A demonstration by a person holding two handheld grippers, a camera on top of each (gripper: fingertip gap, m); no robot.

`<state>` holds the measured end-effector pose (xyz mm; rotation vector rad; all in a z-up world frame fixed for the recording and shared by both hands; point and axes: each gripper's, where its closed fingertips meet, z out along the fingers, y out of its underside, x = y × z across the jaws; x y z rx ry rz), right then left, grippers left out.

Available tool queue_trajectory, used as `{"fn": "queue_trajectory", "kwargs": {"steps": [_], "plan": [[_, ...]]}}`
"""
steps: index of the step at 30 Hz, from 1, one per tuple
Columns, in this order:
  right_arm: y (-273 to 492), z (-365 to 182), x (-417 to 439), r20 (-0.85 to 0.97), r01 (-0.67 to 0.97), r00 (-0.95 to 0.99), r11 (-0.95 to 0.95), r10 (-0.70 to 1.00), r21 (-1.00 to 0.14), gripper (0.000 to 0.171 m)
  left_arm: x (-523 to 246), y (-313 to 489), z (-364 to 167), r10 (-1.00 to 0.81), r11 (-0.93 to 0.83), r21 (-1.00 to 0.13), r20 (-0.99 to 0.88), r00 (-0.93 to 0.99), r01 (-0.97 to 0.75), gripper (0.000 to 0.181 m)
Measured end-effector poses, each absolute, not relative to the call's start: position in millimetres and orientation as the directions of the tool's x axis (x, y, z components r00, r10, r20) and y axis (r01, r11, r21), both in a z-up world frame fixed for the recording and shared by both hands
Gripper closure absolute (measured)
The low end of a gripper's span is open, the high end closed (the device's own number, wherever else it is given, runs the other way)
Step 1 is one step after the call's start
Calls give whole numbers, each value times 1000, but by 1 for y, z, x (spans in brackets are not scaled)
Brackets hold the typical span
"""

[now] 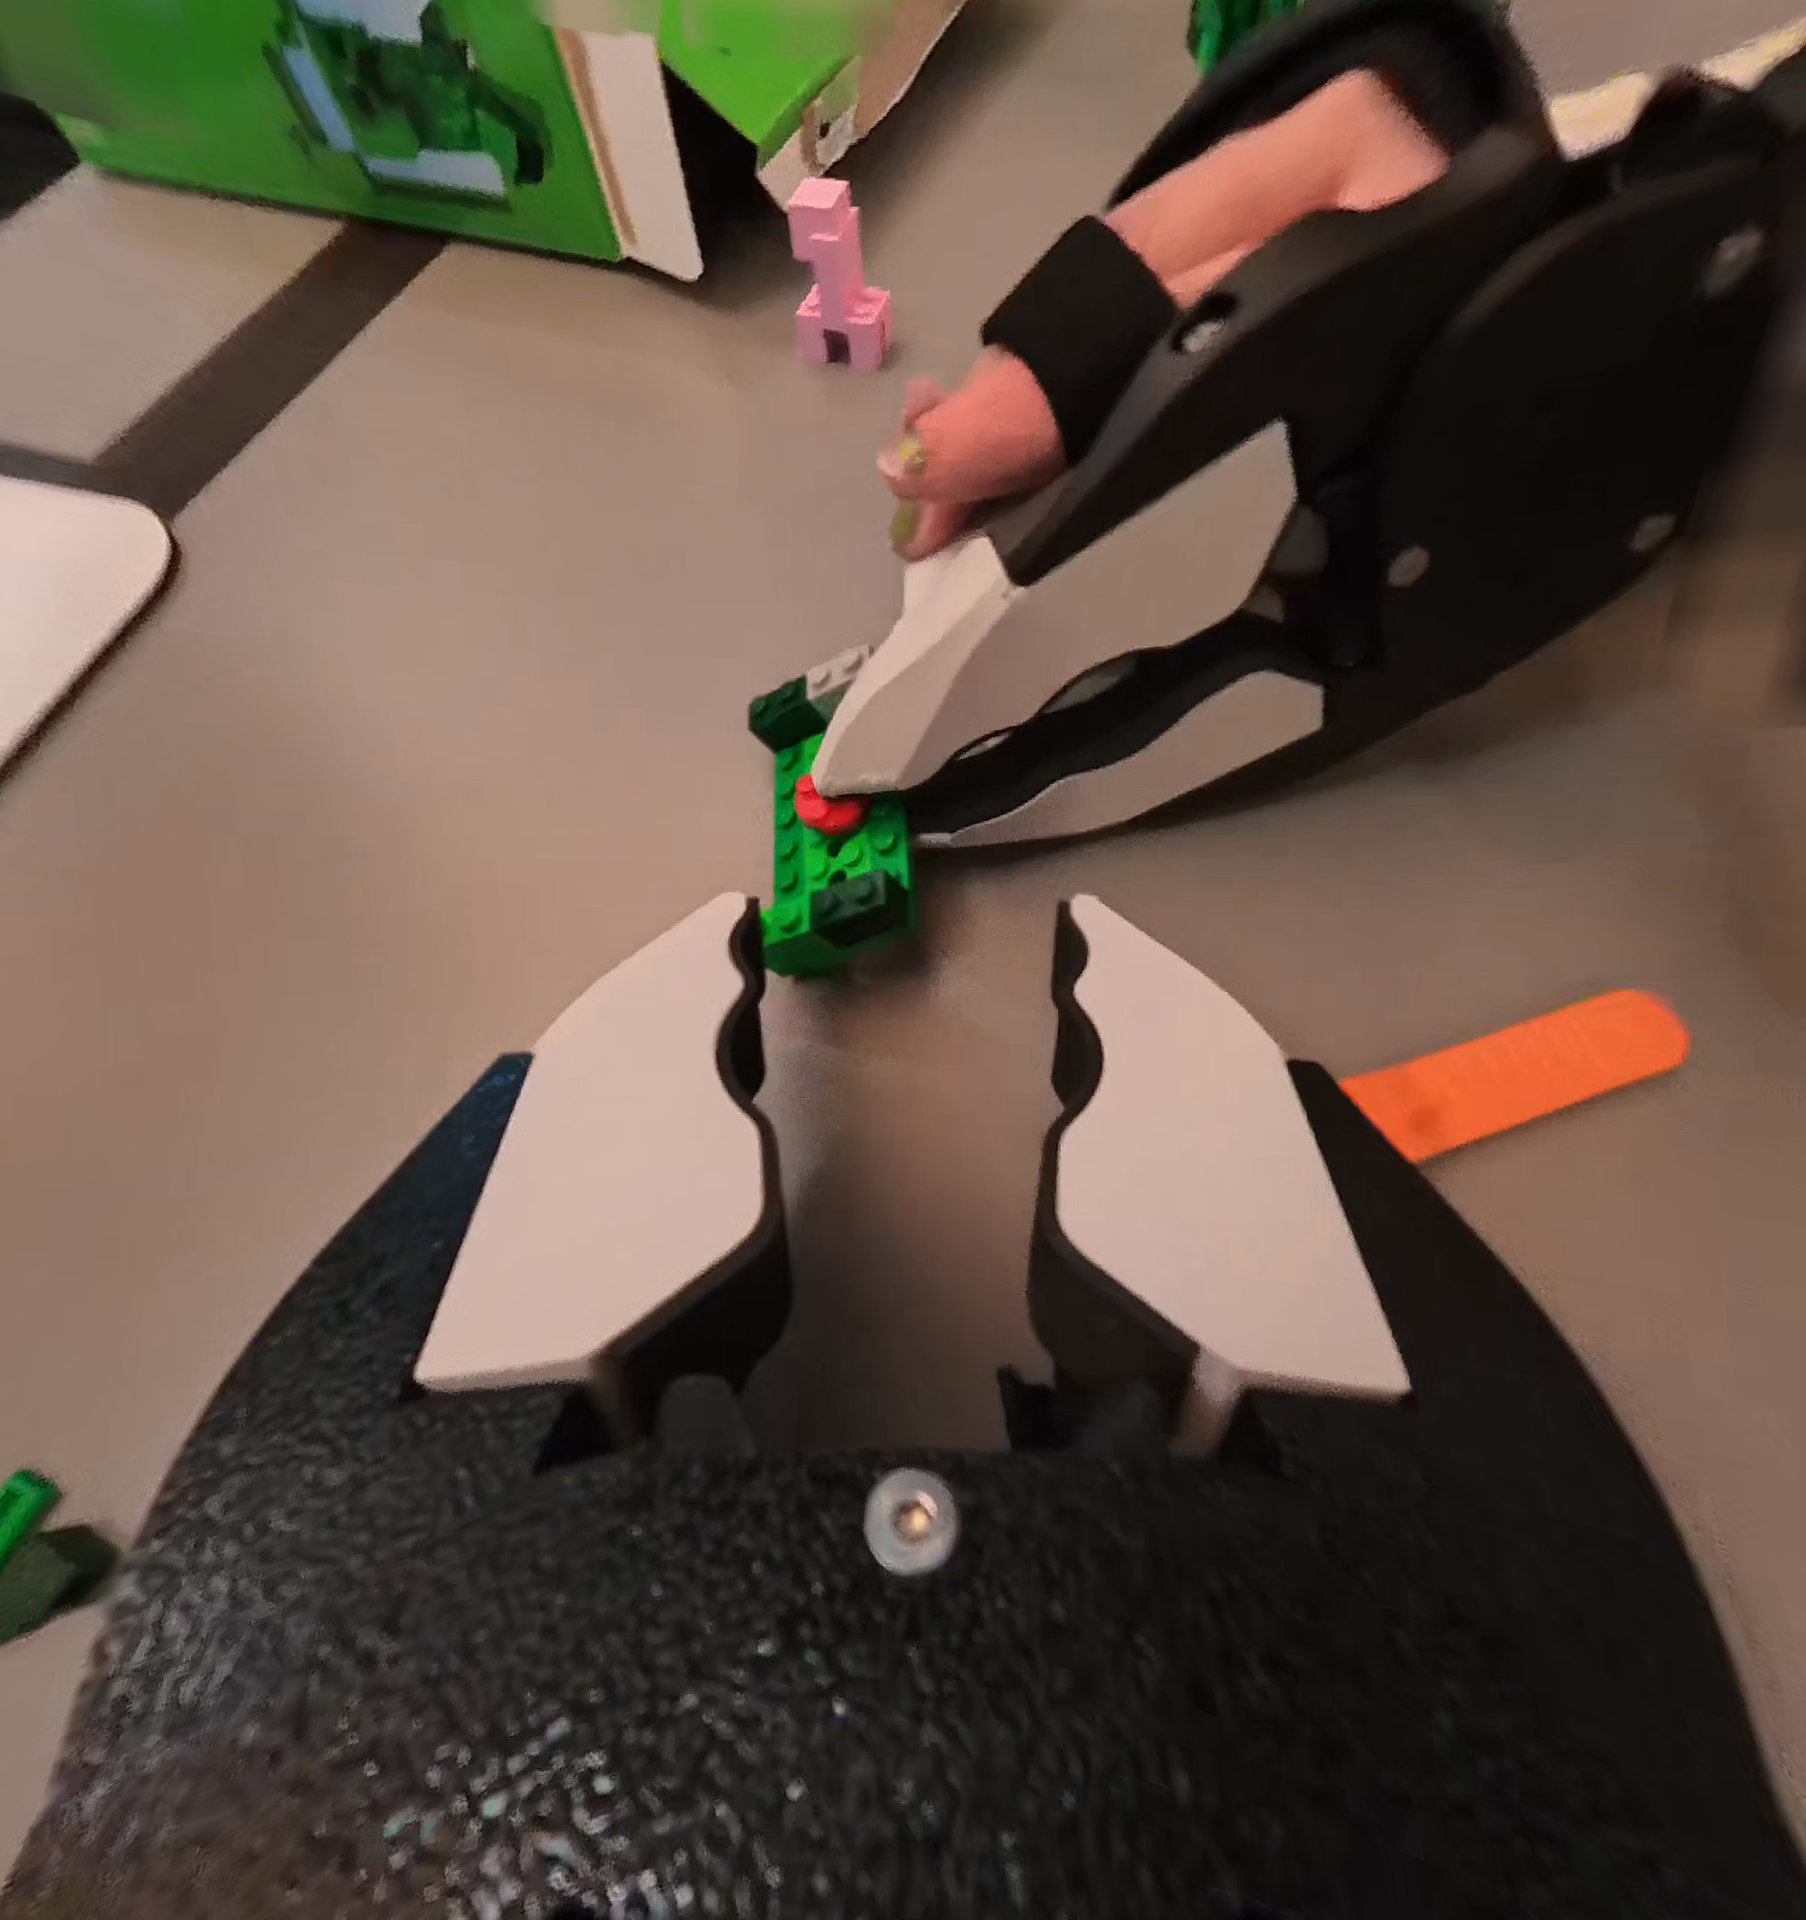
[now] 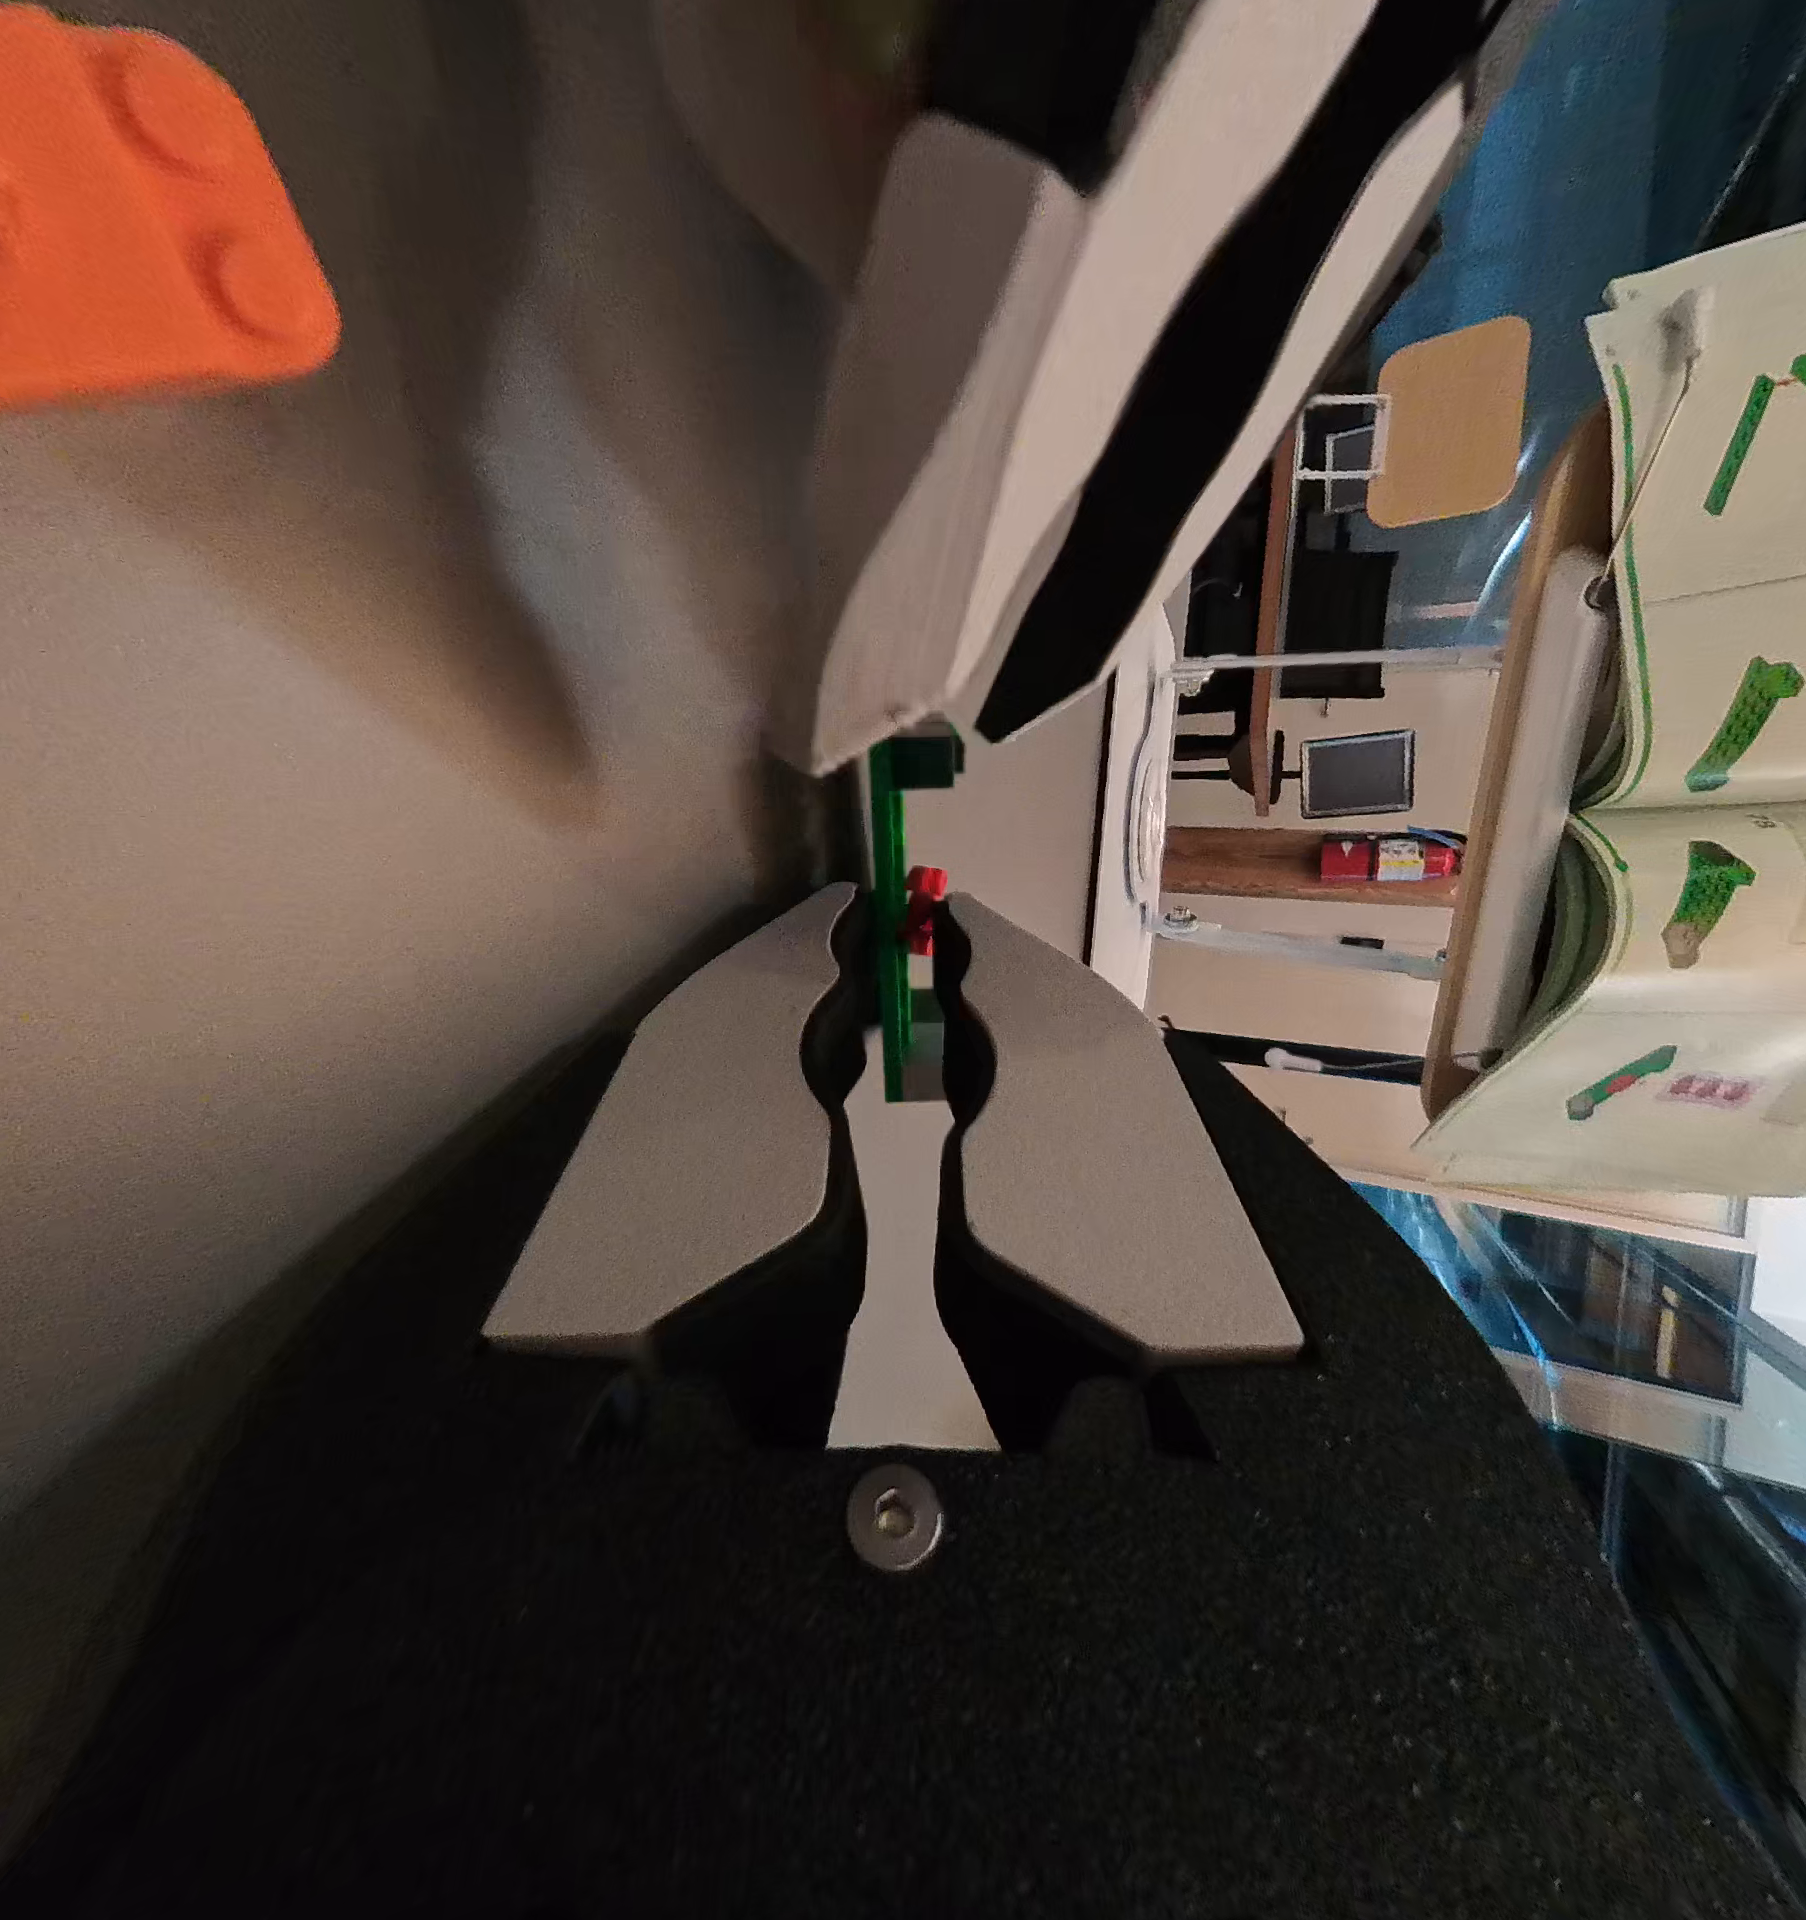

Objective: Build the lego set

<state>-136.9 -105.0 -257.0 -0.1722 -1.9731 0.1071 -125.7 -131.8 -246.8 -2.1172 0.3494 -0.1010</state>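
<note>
1. The grey counter (image 1: 483,727) carries a green cardboard box (image 1: 359,125) at the far edge.
2. The left gripper (image 1: 904,977) stands wide, empty, just short of the green lego plate build (image 1: 839,868).
3. The right gripper (image 2: 897,914), tipped on its side, is narrowed around the plate and its small red round piece (image 2: 924,906).
4. An orange flat brick separator (image 1: 1522,1065) lies to the right; a pink block figure (image 1: 839,281) stands beyond.
</note>
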Motion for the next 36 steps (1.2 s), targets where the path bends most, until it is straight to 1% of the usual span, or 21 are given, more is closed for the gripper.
{"fn": "queue_trajectory", "kwargs": {"steps": [1,3,5,9,11,13,15,18,22,25,32,36], "plan": [[-105,-257,-137,906,67,-387,986,169,-155,162,-126,-133,-246,-302,-484,-833,-127,945,-267,126],[-105,-256,-136,907,55,-386,985,171,-162,162,-130,-134,-244,-312,-432,-792,-317,895,-431,126],[-104,-256,-135,905,55,-386,984,178,-170,162,-135,-136,-247,-321,-404,-692,-504,802,-598,129],[-105,-253,-135,905,43,-381,981,191,-189,162,-141,-131,-246,-276,-366,-540,-715,642,-758,132],[-107,-251,-133,907,27,-375,981,189,-194,162,-145,-127,-242,-246,-336,-429,-820,517,-839,135],[-112,-248,-130,910,2,-368,979,192,-206,162,-144,-123,-241,-233,-304,-333,-883,408,-893,140],[-115,-244,-125,913,-22,-357,976,195,-217,162,-140,-122,-239,-216,-274,-276,-916,338,-921,146],[-119,-236,-118,923,-51,-329,972,201,-230,162,-134,-124,-233,-176,-228,-199,-954,241,-953,163],[-121,-232,-111,925,-63,-318,969,209,-241,162,-125,-127,-230,-144,-193,-157,-972,186,-969,164],[-121,-234,-108,925,-62,-318,969,207,-238,161,-121,-127,-232,-149,-186,-164,-970,192,-969,165],[-120,-239,-108,906,-40,-342,959,250,-280,159,-116,-129,-235,-170,-177,-154,-968,185,-972,166],[-120,-241,-107,911,-51,-345,964,228,-260,159,-114,-129,-237,-177,-172,-152,-967,182,-973,166]]}}
